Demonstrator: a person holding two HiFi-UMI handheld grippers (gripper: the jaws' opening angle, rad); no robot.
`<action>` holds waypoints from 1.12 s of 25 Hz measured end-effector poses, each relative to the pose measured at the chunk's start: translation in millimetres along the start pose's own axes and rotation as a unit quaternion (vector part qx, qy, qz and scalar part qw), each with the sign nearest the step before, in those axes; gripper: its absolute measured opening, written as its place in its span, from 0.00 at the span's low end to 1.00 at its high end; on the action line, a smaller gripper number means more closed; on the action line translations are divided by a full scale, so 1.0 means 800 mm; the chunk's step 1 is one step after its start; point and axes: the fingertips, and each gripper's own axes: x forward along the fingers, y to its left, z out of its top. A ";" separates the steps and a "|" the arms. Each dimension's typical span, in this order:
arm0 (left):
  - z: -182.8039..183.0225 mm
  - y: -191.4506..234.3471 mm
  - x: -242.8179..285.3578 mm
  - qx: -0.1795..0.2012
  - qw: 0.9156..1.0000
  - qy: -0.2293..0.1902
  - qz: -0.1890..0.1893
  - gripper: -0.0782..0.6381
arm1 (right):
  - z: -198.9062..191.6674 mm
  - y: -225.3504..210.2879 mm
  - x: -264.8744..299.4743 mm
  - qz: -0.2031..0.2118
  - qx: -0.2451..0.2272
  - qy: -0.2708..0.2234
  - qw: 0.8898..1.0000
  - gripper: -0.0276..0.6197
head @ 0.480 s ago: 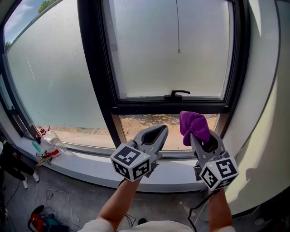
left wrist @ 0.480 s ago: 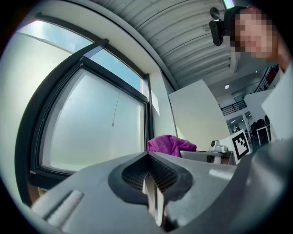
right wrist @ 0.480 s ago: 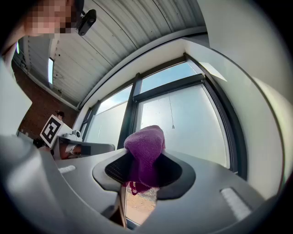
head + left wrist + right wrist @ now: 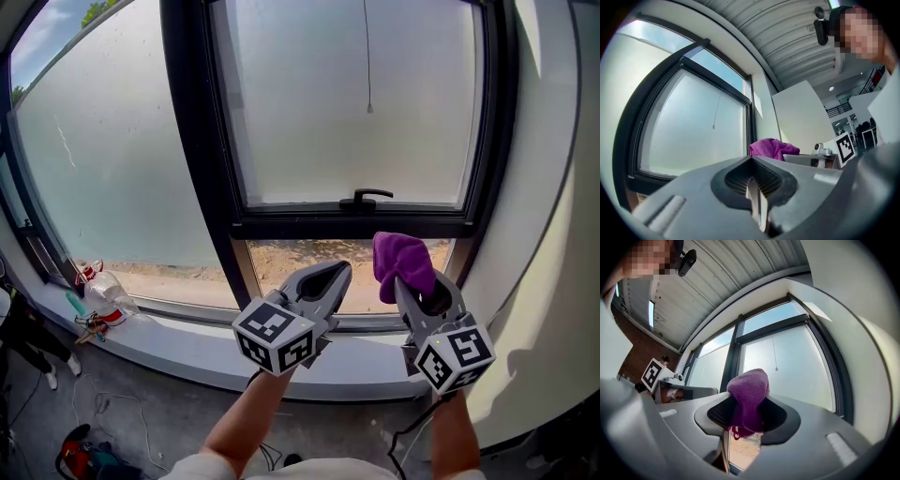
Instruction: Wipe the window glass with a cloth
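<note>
The right tool [image 4: 419,284] was clamped on a purple cloth [image 4: 403,261]. It pinched the lower part, so a rounded wad stood proud of the jaw tips. Held that way, the soft bulk rather than the hard plastic would likely meet the pane first. The tool was raised in front of the lower part of the window, below the black handle [image 4: 366,198]. The cloth appeared not yet to touch the window glass [image 4: 356,103], so wiping seemed about to start rather than under way. The left tool [image 4: 330,275] sat just beside it at much the same height, its jaws pressed together on nothing, probably kept idle and clear of the wiping path. Both angled up toward the frosted pane.
</note>
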 end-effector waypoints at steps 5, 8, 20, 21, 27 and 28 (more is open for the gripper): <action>0.003 -0.002 0.005 0.005 1.000 0.000 0.000 0.11 | 0.003 -0.004 -0.001 0.004 -0.001 -0.003 1.000 0.32; 0.007 -0.001 0.002 0.018 1.000 -0.003 0.003 0.11 | 0.005 -0.001 -0.001 0.011 -0.007 -0.008 1.000 0.32; 0.073 0.005 0.056 0.122 0.990 -0.020 0.061 0.11 | 0.064 -0.054 0.021 0.069 -0.056 -0.051 0.995 0.31; 0.076 0.012 0.058 0.126 0.990 -0.021 0.063 0.11 | 0.065 -0.056 0.031 0.071 -0.058 -0.054 0.994 0.31; 0.077 0.096 0.059 0.123 0.990 -0.032 0.067 0.11 | 0.055 -0.046 0.116 0.075 -0.078 -0.054 0.993 0.31; 0.076 0.109 0.057 0.123 0.990 -0.035 0.067 0.11 | 0.052 -0.042 0.129 0.074 -0.083 -0.054 0.992 0.31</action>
